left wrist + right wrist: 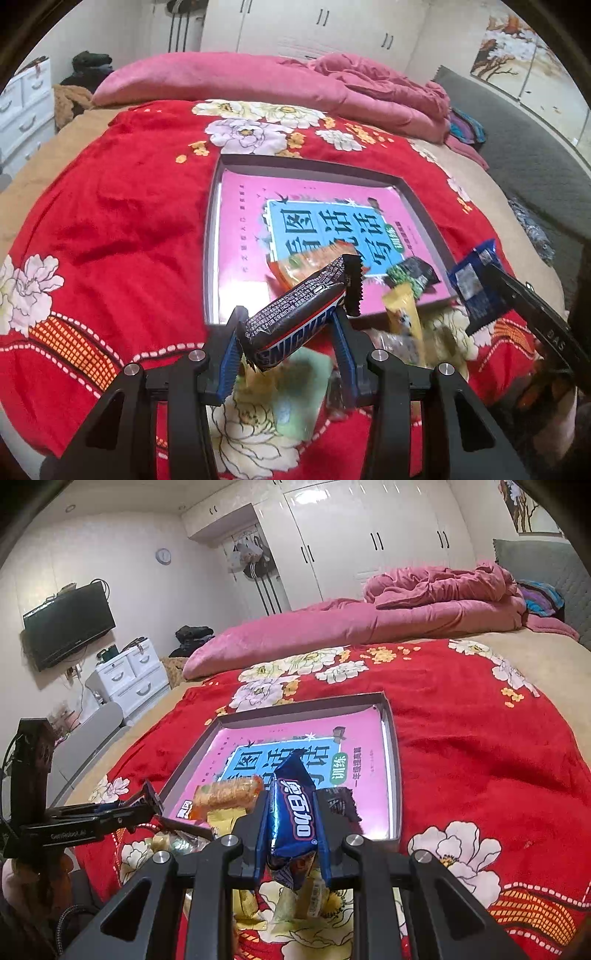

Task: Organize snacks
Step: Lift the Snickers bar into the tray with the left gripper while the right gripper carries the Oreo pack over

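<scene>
My left gripper (286, 326) is shut on a dark Snickers bar (303, 314) and holds it above the near edge of a shallow grey tray (295, 164) lined with a pink book. My right gripper (293, 812) is shut on a blue Oreo packet (293, 812), held upright above the tray's near edge (393, 775); it also shows in the left wrist view (474, 284). In the tray lie an orange cracker packet (227, 794) and a dark green packet (412, 275). Loose snacks (295, 901) lie on the red blanket beneath the grippers.
The tray sits on a red floral blanket (110, 221) on a bed. A pink quilt (258, 81) lies along the far side. A white drawer unit (129, 675) and a wall TV (68, 624) stand at the left.
</scene>
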Demonstrator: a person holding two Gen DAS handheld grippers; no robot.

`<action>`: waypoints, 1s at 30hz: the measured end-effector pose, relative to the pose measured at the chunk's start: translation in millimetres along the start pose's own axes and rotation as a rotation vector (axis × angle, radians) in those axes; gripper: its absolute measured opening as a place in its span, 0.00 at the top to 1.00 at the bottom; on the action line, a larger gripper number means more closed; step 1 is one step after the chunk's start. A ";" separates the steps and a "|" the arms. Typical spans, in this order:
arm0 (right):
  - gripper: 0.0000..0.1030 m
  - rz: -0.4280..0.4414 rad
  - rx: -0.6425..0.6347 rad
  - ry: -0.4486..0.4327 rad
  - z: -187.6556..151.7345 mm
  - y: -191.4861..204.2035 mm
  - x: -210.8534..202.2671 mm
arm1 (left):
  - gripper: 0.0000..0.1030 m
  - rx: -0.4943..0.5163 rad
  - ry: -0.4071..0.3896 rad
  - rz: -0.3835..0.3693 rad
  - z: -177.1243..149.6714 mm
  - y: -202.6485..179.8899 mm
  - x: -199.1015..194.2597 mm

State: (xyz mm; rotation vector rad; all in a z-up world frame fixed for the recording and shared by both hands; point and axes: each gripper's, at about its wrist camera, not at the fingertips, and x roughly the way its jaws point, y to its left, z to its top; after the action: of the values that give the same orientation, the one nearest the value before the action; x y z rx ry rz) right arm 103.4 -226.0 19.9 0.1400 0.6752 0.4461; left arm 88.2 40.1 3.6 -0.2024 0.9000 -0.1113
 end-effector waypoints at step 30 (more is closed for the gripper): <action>0.78 -0.028 0.043 0.004 12.6 -22.8 22.6 | 0.58 -0.030 0.034 0.160 19.8 4.0 59.9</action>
State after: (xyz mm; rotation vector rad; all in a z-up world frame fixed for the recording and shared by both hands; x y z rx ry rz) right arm 135.0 -236.2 10.6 0.1698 0.6904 0.4050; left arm 140.7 35.6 -31.2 -0.1562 0.9489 0.0476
